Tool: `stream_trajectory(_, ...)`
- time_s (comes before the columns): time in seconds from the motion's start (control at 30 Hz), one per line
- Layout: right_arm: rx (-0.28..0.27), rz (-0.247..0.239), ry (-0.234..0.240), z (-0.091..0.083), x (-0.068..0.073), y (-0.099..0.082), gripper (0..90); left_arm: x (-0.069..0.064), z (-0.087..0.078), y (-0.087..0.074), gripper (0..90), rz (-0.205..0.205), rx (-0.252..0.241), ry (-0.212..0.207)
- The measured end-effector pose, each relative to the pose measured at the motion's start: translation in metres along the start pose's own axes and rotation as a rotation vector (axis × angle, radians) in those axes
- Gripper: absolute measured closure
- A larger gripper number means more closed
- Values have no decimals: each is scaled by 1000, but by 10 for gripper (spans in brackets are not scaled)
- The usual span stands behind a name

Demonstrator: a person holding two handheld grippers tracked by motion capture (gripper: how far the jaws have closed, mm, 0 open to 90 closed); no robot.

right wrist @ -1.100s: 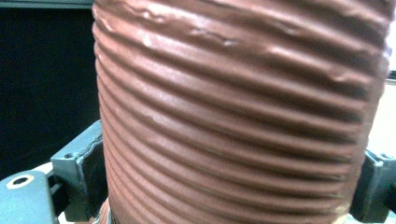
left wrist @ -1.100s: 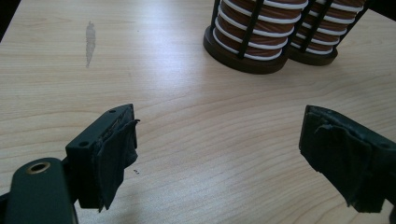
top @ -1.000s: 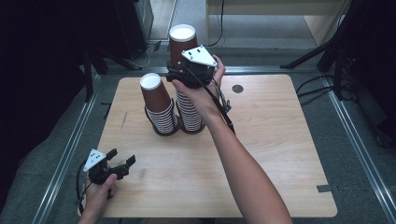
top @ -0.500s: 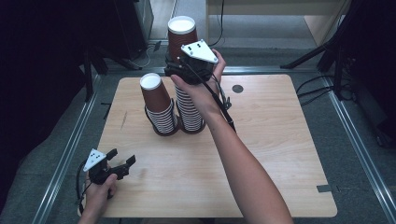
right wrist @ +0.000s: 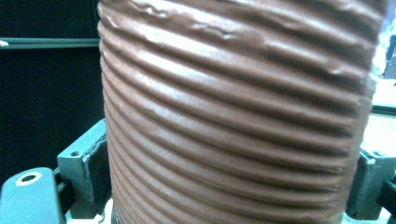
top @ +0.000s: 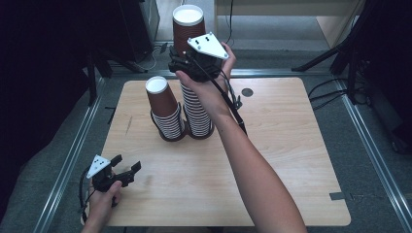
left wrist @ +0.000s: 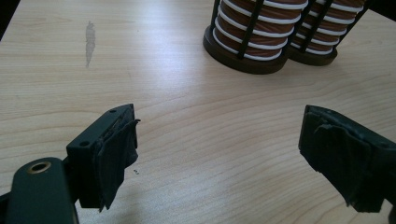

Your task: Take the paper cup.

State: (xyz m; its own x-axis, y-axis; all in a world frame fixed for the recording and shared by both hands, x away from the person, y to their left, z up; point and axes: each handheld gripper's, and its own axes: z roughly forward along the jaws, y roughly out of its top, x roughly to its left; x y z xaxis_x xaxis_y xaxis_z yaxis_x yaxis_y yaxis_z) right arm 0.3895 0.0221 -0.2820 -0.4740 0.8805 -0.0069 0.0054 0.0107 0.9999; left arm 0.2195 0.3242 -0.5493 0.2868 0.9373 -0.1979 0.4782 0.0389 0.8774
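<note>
Right gripper [top: 187, 60] clamped on top brown ribbed paper cup [top: 188, 26], jaws pressing both sides of its ribbed wall [right wrist: 233, 121]. Cup above taller cup stack [top: 197, 109] in its black holder; whether cup is free of stack, cannot tell. Shorter cup stack [top: 165, 109] just beside, to its left in high view. Left gripper [top: 127, 167] near front left corner of wooden table [top: 291, 160], jaws apart, nothing between pads [left wrist: 116, 158], well apart from stacks.
</note>
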Motion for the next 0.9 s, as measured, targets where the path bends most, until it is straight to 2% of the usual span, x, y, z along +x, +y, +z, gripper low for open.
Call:
stream_trajectory(0.53, -67, 0, 5, -16, 1, 33, 108, 1, 0, 0, 117, -4, -5, -10)
stream_trajectory(0.9, -88, 0, 8, -27, -1, 44, 108, 1, 0, 0, 117, -2, -3, -8)
